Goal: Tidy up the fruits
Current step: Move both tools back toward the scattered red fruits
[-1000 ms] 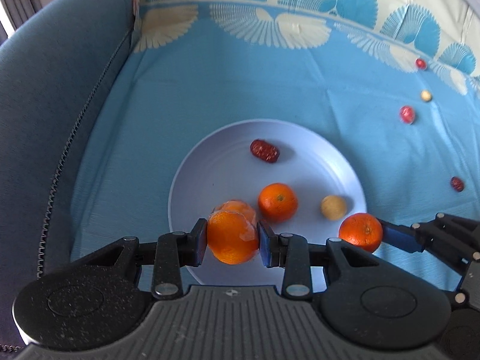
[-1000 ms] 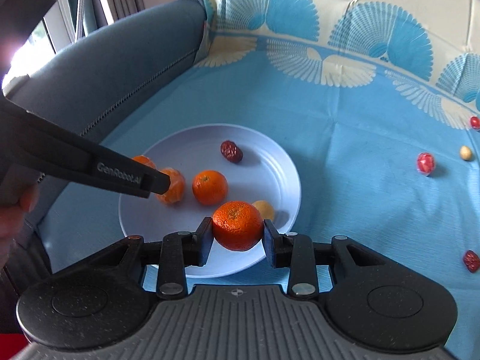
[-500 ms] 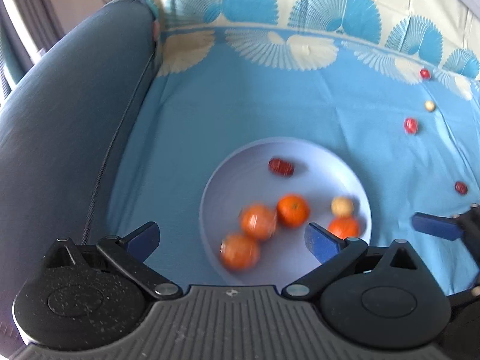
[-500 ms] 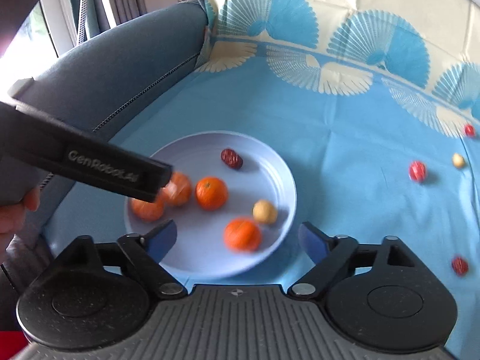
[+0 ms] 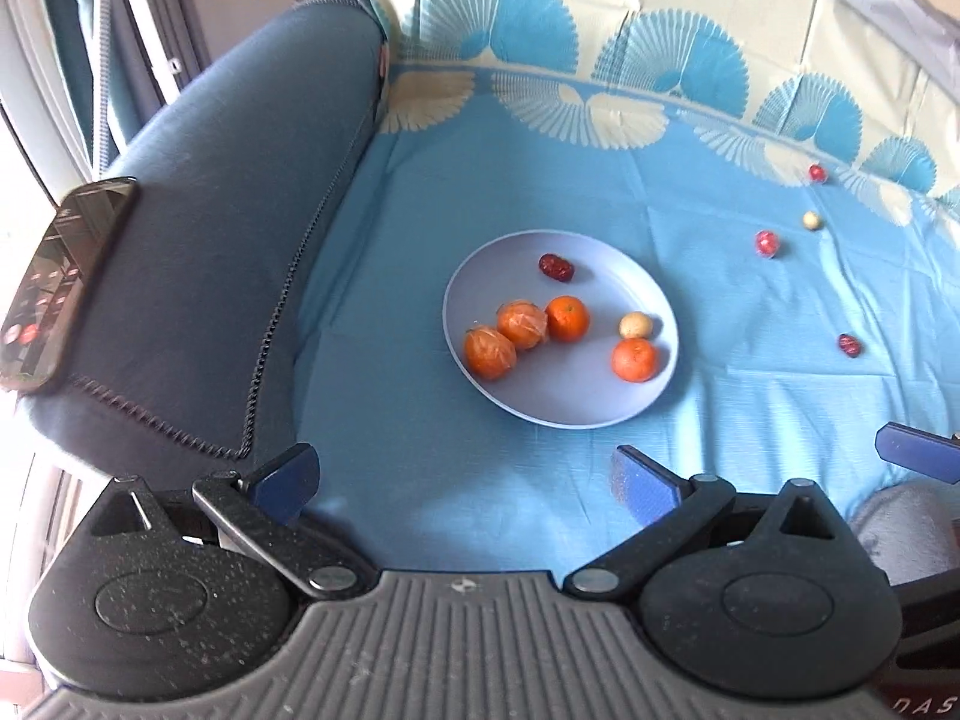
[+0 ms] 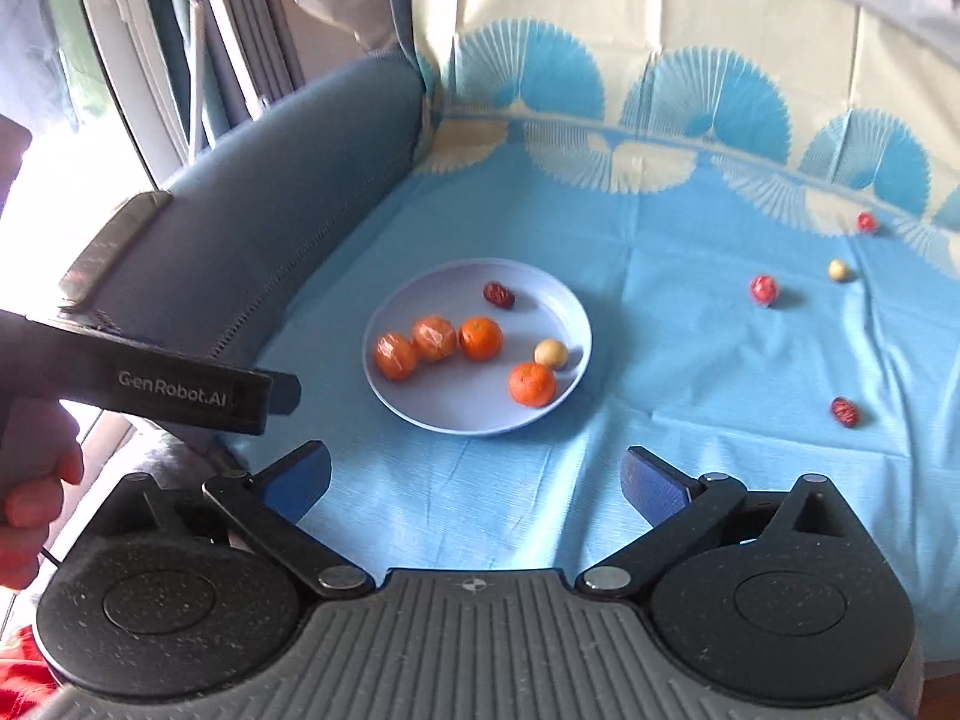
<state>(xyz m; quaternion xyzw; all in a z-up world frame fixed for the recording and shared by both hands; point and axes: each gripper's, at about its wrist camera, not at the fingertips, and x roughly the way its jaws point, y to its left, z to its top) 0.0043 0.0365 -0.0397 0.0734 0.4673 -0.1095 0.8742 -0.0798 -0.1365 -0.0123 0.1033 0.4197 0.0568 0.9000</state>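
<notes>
A pale lilac plate (image 5: 570,408) (image 6: 468,414) lies on the blue cloth. It holds several mandarins, among them one at the left edge (image 5: 489,352) (image 6: 396,356) and one at the near right (image 5: 634,359) (image 6: 531,384). A pale round fruit (image 5: 634,324) and a red date (image 5: 556,267) lie there too. My left gripper (image 5: 462,477) hangs open and empty above the cloth, short of the plate. My right gripper (image 6: 477,477) is also back from the plate, its jaws opening with nothing between them.
Loose on the cloth to the right lie a red fruit (image 5: 767,243), a pale one (image 5: 811,219), another red one (image 5: 816,173) and a date (image 5: 849,345). A grey sofa arm (image 5: 228,276) with a phone (image 5: 54,282) on it borders the left. A hand (image 6: 30,480) holds the left gripper's body (image 6: 180,390).
Both grippers let go of their mandarins, which now rest on the plate. Both opened wide, then rose and drew back from the plate.
</notes>
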